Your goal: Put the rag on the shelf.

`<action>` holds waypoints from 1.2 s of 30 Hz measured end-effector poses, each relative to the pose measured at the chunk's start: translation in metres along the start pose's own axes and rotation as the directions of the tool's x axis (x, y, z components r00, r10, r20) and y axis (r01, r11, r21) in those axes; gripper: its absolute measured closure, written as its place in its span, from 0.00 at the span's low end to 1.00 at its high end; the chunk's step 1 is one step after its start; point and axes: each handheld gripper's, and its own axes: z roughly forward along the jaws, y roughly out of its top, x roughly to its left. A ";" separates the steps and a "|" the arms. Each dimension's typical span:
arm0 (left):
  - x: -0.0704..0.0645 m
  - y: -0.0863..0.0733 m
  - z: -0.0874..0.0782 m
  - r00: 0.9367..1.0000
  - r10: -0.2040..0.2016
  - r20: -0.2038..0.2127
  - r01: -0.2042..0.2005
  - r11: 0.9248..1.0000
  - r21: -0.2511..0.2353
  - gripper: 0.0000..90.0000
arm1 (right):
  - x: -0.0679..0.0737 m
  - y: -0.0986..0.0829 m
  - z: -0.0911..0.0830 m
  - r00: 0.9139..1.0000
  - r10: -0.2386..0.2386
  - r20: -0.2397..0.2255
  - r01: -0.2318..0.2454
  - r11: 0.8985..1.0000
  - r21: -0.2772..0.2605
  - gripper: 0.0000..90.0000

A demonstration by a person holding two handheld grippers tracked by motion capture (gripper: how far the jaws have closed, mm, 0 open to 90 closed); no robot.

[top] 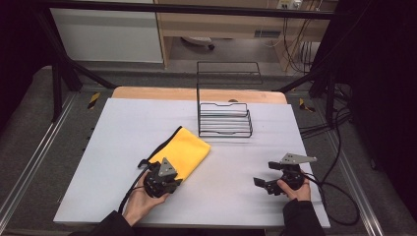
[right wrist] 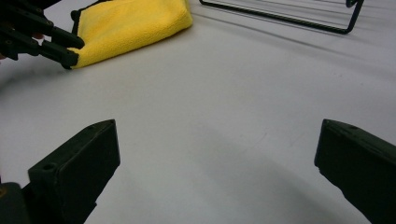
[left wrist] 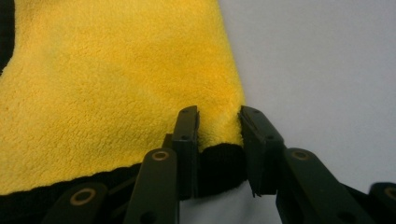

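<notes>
Gripping: the near corner of the yellow cloth [left wrist: 116, 84] is pinched between the jaws of the left claw [left wrist: 218, 135], which are closed onto its black-trimmed edge.
Cloth position: the yellow cloth [top: 183, 150] is laid folded on the grey worktop [top: 123, 128], left of centre, with its black hem turned toward the person.
Left claw: it is seen at the cloth's near corner [top: 164, 178], held by the left hand [top: 142, 199] from below.
Right claw: its jaws [right wrist: 219, 172] are set wide apart over bare worktop, with nothing between them; it is seen at the right near edge [top: 265, 184], well apart from the cloth.
Wire rack: a black wire rack [top: 224, 120] is stood behind the cloth, near the far edge, apart from it.
</notes>
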 end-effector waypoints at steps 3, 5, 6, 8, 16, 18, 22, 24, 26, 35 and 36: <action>0.001 0.002 0.000 1.000 -0.001 -0.003 0.001 1.000 0.010 0.83 | 0.000 0.000 0.000 1.000 -0.002 0.000 0.002 1.000 0.005 0.01; 0.003 0.003 0.000 1.000 -0.008 0.008 0.008 1.000 0.018 0.85 | 0.000 0.000 0.000 1.000 -0.002 -0.001 0.002 1.000 0.004 0.01; 0.004 0.004 0.000 1.000 -0.018 0.015 0.018 1.000 0.015 0.86 | 0.000 0.000 0.000 1.000 -0.003 -0.003 0.003 1.000 0.004 0.01; 0.006 0.004 -0.002 0.999 -0.034 0.029 0.034 0.999 0.012 0.88 | 0.000 0.000 0.000 1.000 -0.002 -0.002 0.002 1.000 0.003 0.01; -0.002 0.012 -0.017 0.993 -0.063 0.098 0.068 0.997 -0.046 0.89 | 0.000 0.000 0.000 1.000 0.003 -0.004 -0.003 1.000 -0.003 0.01; -0.008 0.015 -0.020 0.989 -0.073 0.130 0.081 0.995 -0.058 0.89 | 0.001 0.001 0.000 1.000 0.002 -0.003 -0.002 1.000 -0.002 0.01; -0.025 0.019 -0.022 0.981 -0.078 0.179 0.090 0.994 -0.058 0.89 | 0.002 0.001 0.000 1.000 0.005 -0.005 -0.005 1.000 0.001 0.01; -0.035 0.021 -0.020 0.977 -0.074 0.201 0.087 0.995 -0.058 0.89 | 0.002 0.001 0.000 1.000 0.005 -0.004 -0.005 1.000 -0.002 0.01; -0.046 0.024 -0.018 0.975 -0.062 0.213 0.076 0.996 -0.055 0.89 | 0.002 0.001 0.000 1.000 0.005 -0.002 -0.005 1.000 -0.004 0.01; -0.056 0.025 -0.008 0.972 -0.032 0.235 0.049 0.996 -0.069 0.78 | 0.005 0.003 0.001 1.000 0.001 0.003 -0.001 1.000 0.001 0.01; -0.055 0.025 -0.011 0.971 -0.023 0.240 0.042 0.996 -0.074 0.72 | 0.006 0.004 0.002 1.000 -0.002 0.006 0.002 1.000 -0.001 0.01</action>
